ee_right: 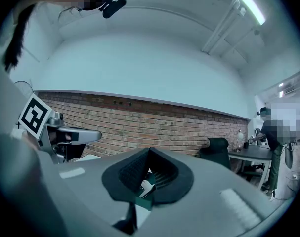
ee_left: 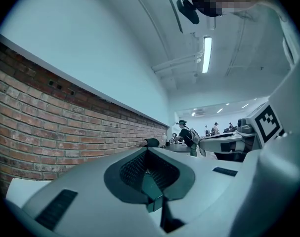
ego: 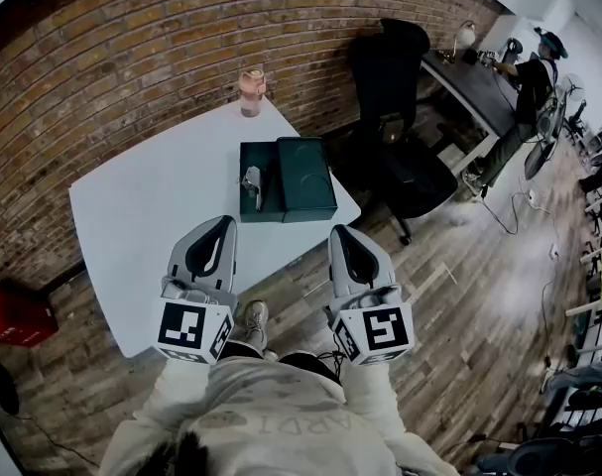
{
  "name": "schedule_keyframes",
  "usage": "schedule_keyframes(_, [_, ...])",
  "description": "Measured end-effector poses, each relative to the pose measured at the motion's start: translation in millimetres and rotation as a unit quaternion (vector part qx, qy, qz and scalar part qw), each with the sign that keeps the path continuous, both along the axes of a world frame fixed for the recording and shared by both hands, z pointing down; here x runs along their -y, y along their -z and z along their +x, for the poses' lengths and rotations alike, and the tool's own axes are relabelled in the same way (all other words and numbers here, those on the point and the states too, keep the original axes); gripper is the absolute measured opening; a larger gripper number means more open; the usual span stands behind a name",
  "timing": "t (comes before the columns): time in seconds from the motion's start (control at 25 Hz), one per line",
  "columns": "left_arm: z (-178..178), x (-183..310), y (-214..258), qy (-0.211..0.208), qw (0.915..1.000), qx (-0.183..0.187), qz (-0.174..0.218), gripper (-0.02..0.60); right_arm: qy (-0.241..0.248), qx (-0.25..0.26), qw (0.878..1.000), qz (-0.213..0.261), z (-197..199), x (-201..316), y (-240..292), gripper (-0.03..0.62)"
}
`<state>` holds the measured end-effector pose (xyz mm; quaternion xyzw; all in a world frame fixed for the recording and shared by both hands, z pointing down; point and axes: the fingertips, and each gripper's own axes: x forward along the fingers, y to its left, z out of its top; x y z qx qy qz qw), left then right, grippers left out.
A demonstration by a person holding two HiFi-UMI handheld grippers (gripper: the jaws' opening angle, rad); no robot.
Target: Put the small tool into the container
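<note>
Cool, even ceiling light, with a blue-green cast in all three views. A strip lamp point(ee_left: 207, 55) above and ahead of the left gripper point(ee_left: 149, 154) glares white; a second lamp point(ee_right: 243, 4) burns out above the right gripper point(ee_right: 150, 153). The white table point(ego: 132, 206) ahead of both grippers is the brightest surface in the head view; shadows are soft. Fisheye distortion bends the brick wall point(ego: 132, 58), and black vignettes fill the corners. The gripper housings nearest each lens are out of focus.

The left hand-held gripper point(ego: 221, 222) and right hand-held gripper point(ego: 340, 232) have matt grey plastic shells. Ahead, the tabletop point(ego: 132, 216) looks smooth, matt white; farther ahead, a rough brick wall point(ego: 132, 38); beneath, a wood-plank floor point(ego: 459, 286).
</note>
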<state>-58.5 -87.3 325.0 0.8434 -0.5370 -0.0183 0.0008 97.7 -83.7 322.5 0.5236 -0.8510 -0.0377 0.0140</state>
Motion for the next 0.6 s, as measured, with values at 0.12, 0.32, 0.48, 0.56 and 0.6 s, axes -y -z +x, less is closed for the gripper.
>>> schedule_keyframes(0.12, [2,-7,3,-0.007,1.0,0.002,0.003,0.006,0.001,-0.003,1.0,0.001,-1,-6,1,0.011])
schedule_keyframes(0.32, [1,-12,0,-0.005,1.0,-0.001,0.0,0.006,0.003,-0.007,1.0,0.004,-2,-11,4,0.011])
schedule_keyframes(0.48, [0,-16,2,-0.009,1.0,0.001,0.001,0.006,0.006,-0.007,1.0,0.005,-6,-15,5,0.011])
schedule_keyframes(0.56, [0,-18,3,-0.012,0.9999,0.003,0.001,0.006,0.007,-0.007,1.0,0.005,-7,-16,4,0.011])
schedule_keyframes(0.6, [0,-19,3,-0.013,0.9999,0.004,0.001,0.006,0.007,-0.008,1.0,0.005,-7,-17,4,0.011])
